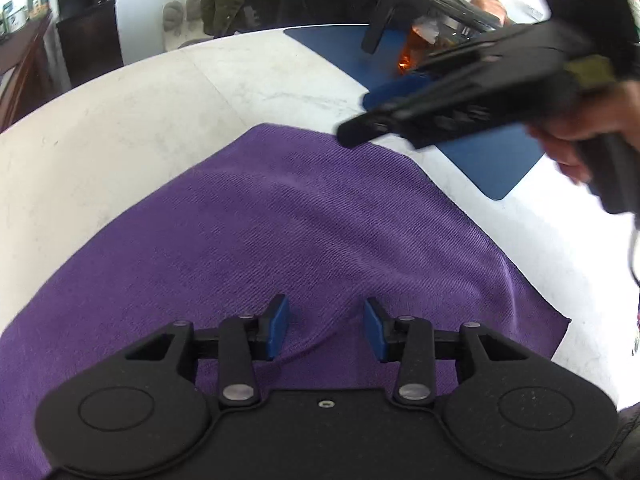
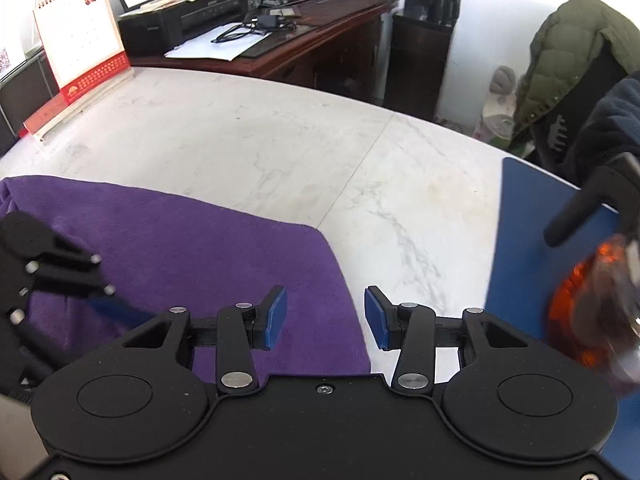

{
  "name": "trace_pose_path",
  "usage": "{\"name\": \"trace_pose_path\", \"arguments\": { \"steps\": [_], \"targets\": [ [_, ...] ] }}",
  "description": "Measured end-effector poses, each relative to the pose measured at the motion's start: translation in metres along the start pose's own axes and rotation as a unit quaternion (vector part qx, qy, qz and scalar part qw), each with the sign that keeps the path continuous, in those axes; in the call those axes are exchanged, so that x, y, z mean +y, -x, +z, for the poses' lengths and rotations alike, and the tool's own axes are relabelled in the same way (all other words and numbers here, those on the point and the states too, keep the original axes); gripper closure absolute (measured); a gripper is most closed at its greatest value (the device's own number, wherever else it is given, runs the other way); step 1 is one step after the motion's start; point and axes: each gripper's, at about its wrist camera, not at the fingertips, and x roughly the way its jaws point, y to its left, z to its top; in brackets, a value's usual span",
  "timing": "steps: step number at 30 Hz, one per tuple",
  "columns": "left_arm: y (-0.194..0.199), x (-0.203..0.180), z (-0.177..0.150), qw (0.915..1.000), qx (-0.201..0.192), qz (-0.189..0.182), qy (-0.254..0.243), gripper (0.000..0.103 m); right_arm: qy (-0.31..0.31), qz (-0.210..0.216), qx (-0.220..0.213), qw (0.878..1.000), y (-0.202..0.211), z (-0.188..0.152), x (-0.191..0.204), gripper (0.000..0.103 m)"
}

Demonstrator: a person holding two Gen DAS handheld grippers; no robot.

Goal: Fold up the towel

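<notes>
A purple towel (image 1: 280,220) lies spread on the white marble table (image 1: 120,120), with a few shallow ripples. My left gripper (image 1: 327,328) hovers over its near part, open, with nothing between the blue pads. My right gripper (image 1: 364,116) shows blurred at the upper right, above the towel's far corner. In the right wrist view the right gripper (image 2: 326,316) is open and empty over the towel's (image 2: 200,248) right edge: one pad is above cloth, the other above bare table. The left gripper (image 2: 116,304) appears blurred at the left, over the towel.
A blue mat (image 1: 492,160) lies right of the towel (image 2: 520,240). Another person across the table holds a gripper (image 1: 384,20) on an orange-tinted object (image 2: 580,300) over the mat. A desk calendar (image 2: 80,32) stands at the table's far left, and a dark desk with a printer (image 2: 184,16) beyond.
</notes>
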Motion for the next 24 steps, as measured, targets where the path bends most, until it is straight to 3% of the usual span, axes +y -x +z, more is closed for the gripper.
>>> {"name": "trace_pose_path", "arguments": {
  "steps": [8,10,12,16,20,22,24],
  "targets": [
    [0.004,-0.003,-0.007,0.9999,0.012,-0.002,-0.010,0.064,0.026,0.023,0.033,0.999,-0.038,0.000,-0.002,0.062],
    [0.006,-0.004,-0.010,0.9998,0.015,-0.003,-0.012,0.064,0.036,0.028,0.034,0.998,-0.035,-0.005,0.002,0.071],
    [0.004,-0.005,-0.010,0.9998,0.016,-0.003,-0.013,0.064,0.046,0.034,0.032,0.998,-0.030,-0.010,0.007,0.093],
    [0.001,-0.003,-0.005,0.9997,0.021,-0.005,-0.008,0.064,0.114,-0.011,-0.024,0.993,-0.014,-0.010,0.024,0.093],
    [-0.001,-0.005,-0.002,0.9995,0.026,-0.003,-0.016,0.064,0.210,-0.063,-0.078,0.973,-0.007,-0.009,0.047,0.092],
    [0.000,-0.005,-0.003,0.9995,0.025,-0.003,-0.017,0.064,0.197,-0.065,-0.089,0.974,0.000,-0.007,0.047,0.092],
    [0.000,-0.004,-0.004,0.9996,0.023,-0.003,-0.014,0.064,0.157,-0.067,-0.098,0.980,0.009,-0.006,0.039,0.084]
  ]
}}
